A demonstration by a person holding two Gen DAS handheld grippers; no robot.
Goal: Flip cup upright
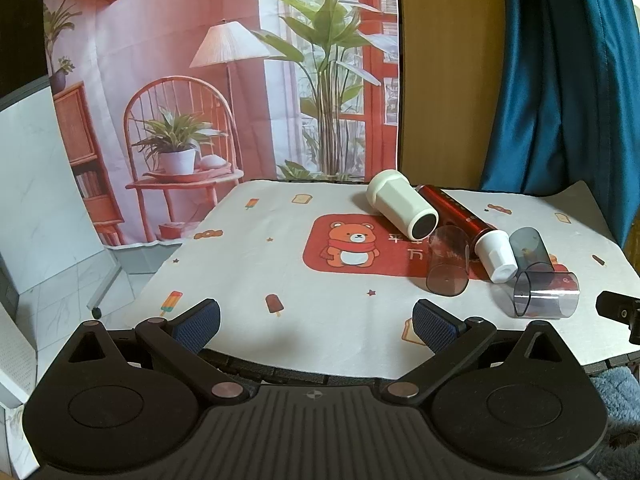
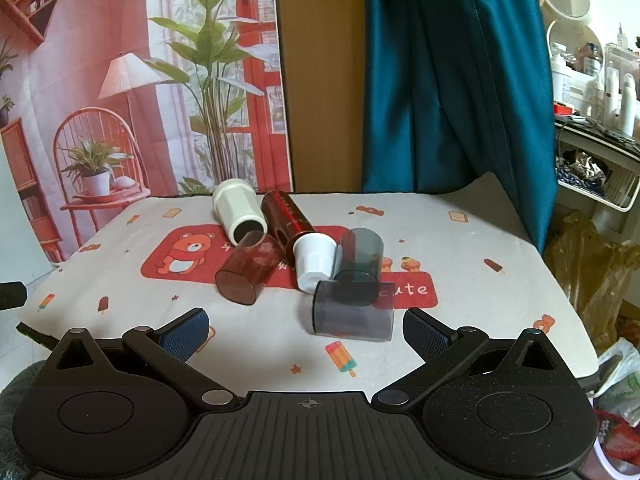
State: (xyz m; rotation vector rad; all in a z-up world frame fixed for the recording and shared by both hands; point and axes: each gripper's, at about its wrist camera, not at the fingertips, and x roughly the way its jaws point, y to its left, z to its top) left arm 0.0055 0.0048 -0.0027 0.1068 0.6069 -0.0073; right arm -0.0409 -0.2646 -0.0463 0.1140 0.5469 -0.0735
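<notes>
Several cups lie on their sides on a cloth-covered table (image 1: 280,264). A white cup (image 1: 402,206) lies at the back, a red bottle with a white cap (image 1: 464,224) beside it. A brownish clear cup (image 1: 448,262), a dark grey clear cup (image 1: 532,246) and a clear grey cup (image 1: 546,294) lie nearer. In the right wrist view they show as the white cup (image 2: 238,210), red bottle (image 2: 292,226), brown cup (image 2: 250,266), dark cup (image 2: 360,256) and the nearest grey cup (image 2: 352,310). My left gripper (image 1: 316,320) is open and empty at the table's front edge. My right gripper (image 2: 306,330) is open, just before the grey cup.
A printed room backdrop (image 1: 200,80) hangs behind the table, with a wooden panel (image 1: 448,80) and teal curtain (image 1: 560,80) to its right. A shelf with bottles (image 2: 592,80) and plastic bags (image 2: 592,264) stand right of the table. The right gripper's tip (image 1: 620,312) shows at the left view's edge.
</notes>
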